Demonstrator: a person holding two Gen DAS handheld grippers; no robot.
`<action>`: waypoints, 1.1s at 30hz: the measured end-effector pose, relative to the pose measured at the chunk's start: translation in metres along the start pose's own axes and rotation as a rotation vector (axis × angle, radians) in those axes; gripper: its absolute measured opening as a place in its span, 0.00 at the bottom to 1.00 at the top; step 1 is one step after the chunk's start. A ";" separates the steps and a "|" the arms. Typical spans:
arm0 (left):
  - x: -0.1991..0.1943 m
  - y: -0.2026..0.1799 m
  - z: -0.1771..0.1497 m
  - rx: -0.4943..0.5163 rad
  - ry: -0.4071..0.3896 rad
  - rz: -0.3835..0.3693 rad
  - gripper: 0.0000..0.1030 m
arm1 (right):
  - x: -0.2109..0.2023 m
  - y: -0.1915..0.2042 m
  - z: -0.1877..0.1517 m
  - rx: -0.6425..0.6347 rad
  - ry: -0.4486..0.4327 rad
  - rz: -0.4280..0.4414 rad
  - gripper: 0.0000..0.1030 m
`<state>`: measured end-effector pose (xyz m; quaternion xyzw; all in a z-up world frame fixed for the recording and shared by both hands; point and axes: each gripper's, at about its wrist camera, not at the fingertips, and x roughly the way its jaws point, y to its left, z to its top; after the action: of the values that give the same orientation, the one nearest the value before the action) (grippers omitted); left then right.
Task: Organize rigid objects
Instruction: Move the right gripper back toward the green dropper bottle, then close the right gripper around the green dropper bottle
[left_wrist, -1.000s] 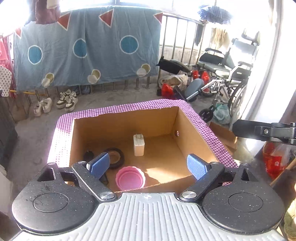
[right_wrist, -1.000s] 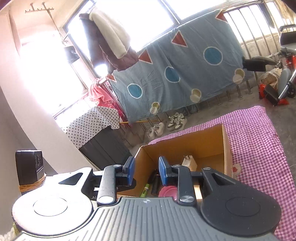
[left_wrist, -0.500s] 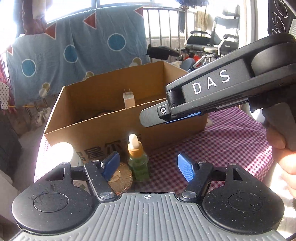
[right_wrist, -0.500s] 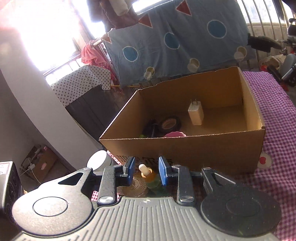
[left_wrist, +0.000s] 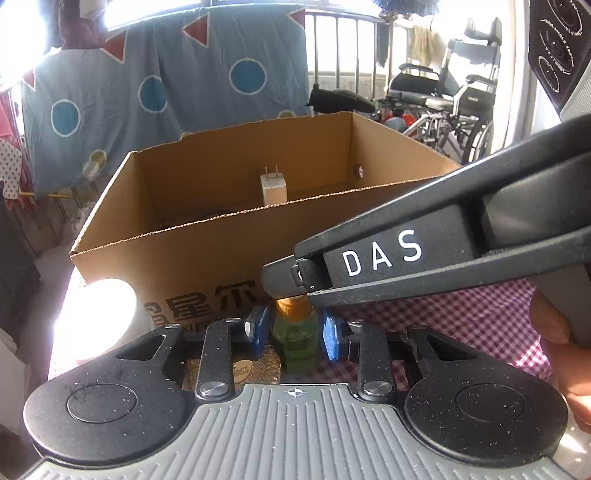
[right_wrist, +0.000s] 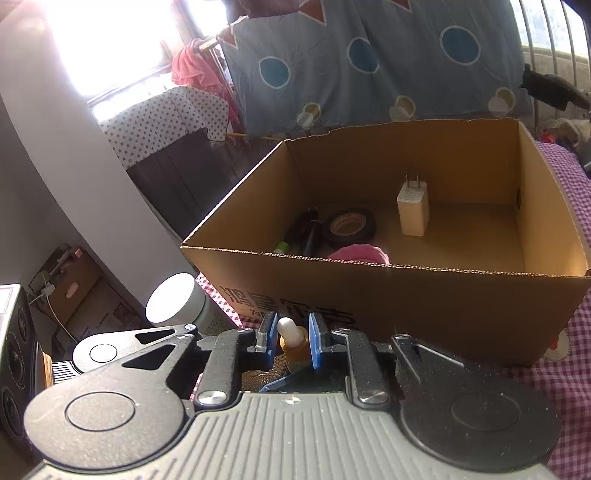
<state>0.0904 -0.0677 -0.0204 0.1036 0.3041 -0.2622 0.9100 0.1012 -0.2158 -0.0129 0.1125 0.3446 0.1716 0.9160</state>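
Where a second ago both cameras looked down into the box from above, they now sit low in front of it, and both grippers have just been closing. The left gripper (left_wrist: 293, 334) has narrowed from wide apart onto the green glass body of the small dropper bottle with an amber collar (left_wrist: 295, 332); its blue pads (left_wrist: 331, 339) stand at the bottle's sides, though whether they press I cannot tell for sure. The right gripper (right_wrist: 288, 341) has its pads close on either side of the same bottle's (right_wrist: 291, 341) white rubber bulb and amber neck; contact is hard to judge there too. In the left view the right gripper's black body crosses over the bottle's top and hides the bulb. The bottle stands on the table with the purple checked cloth (left_wrist: 480, 321), just before the open brown cardboard box (right_wrist: 406, 291), beside a gold patterned round lid (left_wrist: 236, 365) that is mostly covered. A white round jar (right_wrist: 177, 302) is blown out by glare
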 end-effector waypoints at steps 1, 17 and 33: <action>0.000 0.001 -0.001 -0.009 -0.001 -0.006 0.28 | -0.001 -0.001 0.000 0.002 -0.001 -0.001 0.19; -0.005 -0.031 -0.009 -0.011 -0.055 -0.193 0.29 | -0.051 -0.031 -0.019 0.061 -0.001 -0.106 0.18; 0.018 -0.041 -0.019 0.045 -0.024 -0.165 0.30 | -0.036 -0.027 -0.015 -0.009 0.044 -0.142 0.22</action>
<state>0.0703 -0.1030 -0.0478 0.0954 0.2948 -0.3442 0.8863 0.0727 -0.2532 -0.0111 0.0797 0.3708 0.1102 0.9187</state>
